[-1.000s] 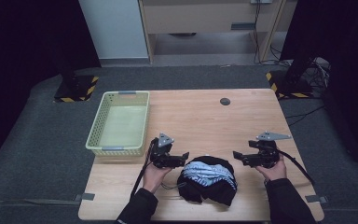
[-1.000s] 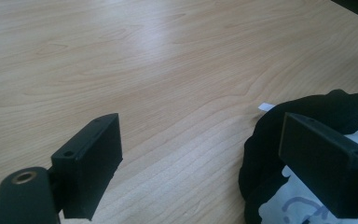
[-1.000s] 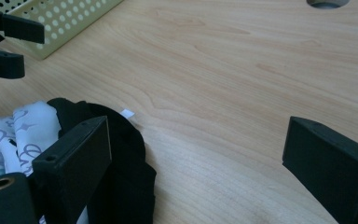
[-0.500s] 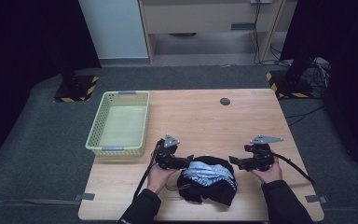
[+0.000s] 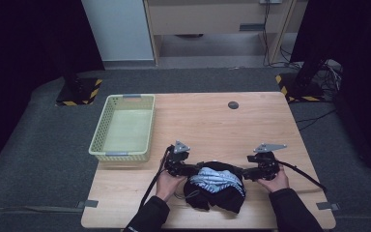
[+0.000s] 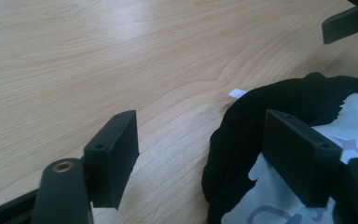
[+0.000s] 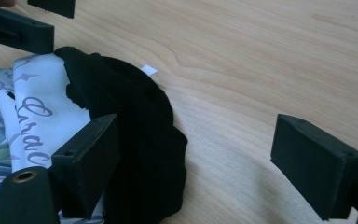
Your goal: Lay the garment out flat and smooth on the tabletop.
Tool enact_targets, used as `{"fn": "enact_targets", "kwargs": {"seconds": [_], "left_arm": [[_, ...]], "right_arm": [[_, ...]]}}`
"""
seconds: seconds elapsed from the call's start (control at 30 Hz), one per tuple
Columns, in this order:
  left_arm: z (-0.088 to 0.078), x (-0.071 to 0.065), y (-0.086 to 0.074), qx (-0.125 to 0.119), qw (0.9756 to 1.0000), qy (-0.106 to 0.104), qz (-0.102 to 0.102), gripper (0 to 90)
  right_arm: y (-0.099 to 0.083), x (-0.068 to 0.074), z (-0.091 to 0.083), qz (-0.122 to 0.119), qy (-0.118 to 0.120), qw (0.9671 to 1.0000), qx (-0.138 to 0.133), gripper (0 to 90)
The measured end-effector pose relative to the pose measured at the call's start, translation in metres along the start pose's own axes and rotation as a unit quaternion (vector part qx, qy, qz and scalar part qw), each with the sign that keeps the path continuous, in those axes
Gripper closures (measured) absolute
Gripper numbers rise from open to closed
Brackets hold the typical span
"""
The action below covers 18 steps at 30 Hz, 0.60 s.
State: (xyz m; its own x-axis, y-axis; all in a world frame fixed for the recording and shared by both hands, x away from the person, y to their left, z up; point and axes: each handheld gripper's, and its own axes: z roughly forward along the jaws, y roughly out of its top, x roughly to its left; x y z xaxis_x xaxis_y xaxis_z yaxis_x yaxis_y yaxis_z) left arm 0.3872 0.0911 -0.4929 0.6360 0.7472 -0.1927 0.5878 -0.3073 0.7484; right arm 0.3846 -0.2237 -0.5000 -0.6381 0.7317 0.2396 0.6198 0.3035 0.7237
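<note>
A crumpled black garment with a white and blue printed panel lies near the table's front edge. My left gripper is at its left edge and my right gripper at its right edge. In the left gripper view the left gripper has just been closing; the black cloth lies between its jaws, one jaw resting over the fabric, the other over bare wood. In the right gripper view the right gripper has also just been closing, with the garment's edge between its jaws. Neither presses the cloth.
A pale yellow-green mesh basket stands at the table's left side, nothing visible in it. A small dark round disc sits near the far edge. Light wood table stretches behind the garment. A small white tag pokes from the cloth.
Both grippers have moved inward and slightly toward me, onto the garment's two edges. Their jaws stand a little narrower than before.
</note>
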Motion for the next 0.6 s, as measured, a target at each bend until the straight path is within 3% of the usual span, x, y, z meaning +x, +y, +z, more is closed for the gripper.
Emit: {"fn": "enact_targets", "kwargs": {"seconds": [0.4, 0.6], "left_arm": [[0.009, 0.000, -0.008, 0.031, 0.9992, -0.023, -0.009, 40.7], [0.010, 0.000, -0.010, 0.041, 0.9985, -0.036, -0.010, 52.1]], "right_arm": [[-0.007, 0.004, 0.012, -0.004, 0.019, 0.9994, 0.029, 24.8], [-0.009, 0.005, 0.016, -0.006, 0.035, 0.9982, 0.047, 36.3]]}}
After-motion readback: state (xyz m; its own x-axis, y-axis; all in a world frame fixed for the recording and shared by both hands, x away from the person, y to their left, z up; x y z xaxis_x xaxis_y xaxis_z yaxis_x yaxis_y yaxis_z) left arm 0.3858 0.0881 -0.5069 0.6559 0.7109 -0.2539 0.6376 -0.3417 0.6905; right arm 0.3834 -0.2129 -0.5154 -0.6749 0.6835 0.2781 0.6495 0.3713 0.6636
